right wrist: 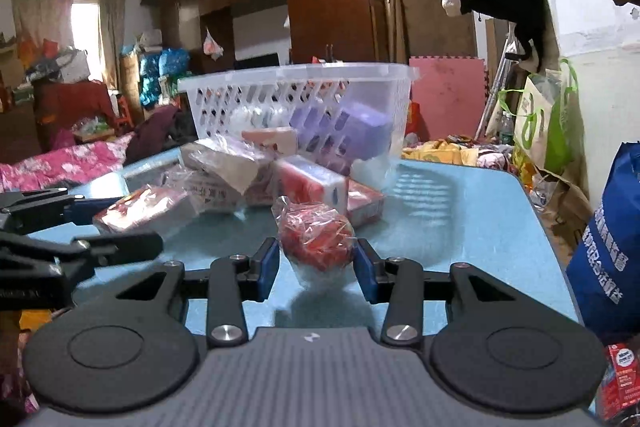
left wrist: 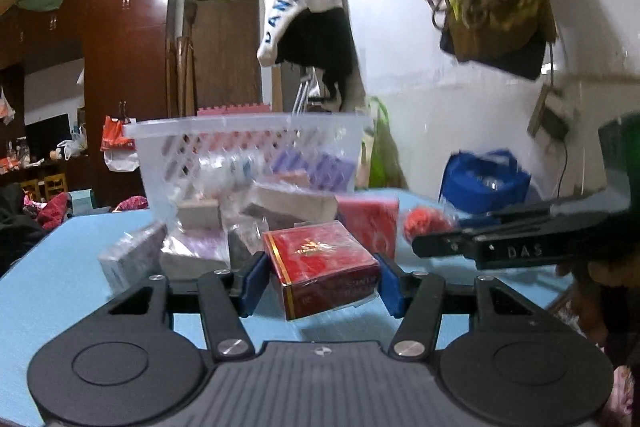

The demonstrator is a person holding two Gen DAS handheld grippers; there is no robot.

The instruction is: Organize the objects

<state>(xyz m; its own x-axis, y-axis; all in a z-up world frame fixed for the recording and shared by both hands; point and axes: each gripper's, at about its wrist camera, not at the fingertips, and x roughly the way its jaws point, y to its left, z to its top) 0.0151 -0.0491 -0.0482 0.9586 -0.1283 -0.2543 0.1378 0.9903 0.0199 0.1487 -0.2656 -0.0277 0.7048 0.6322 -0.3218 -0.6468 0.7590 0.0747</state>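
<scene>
Pick-up step, I'd judge: left gripper [left wrist: 320,283] jaws clamp a red foil-wrapped box [left wrist: 320,267], right gripper [right wrist: 316,263] jaws pinch a red item in clear plastic bag [right wrist: 316,239], both just above blue table [right wrist: 460,211]; next needs a lift over rim of the clear perforated plastic basket [right wrist: 296,95] behind the pile.

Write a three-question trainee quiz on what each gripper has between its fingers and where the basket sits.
1. True or false: the left gripper has a red box between its fingers.
2. What sits between the right gripper fingers?
A. a purple pack
B. a plastic-wrapped red bundle
C. a blue bag
3. Fill in: the clear basket stands on the ____ table.

Key: 1 true; 2 B; 3 blue.
</scene>
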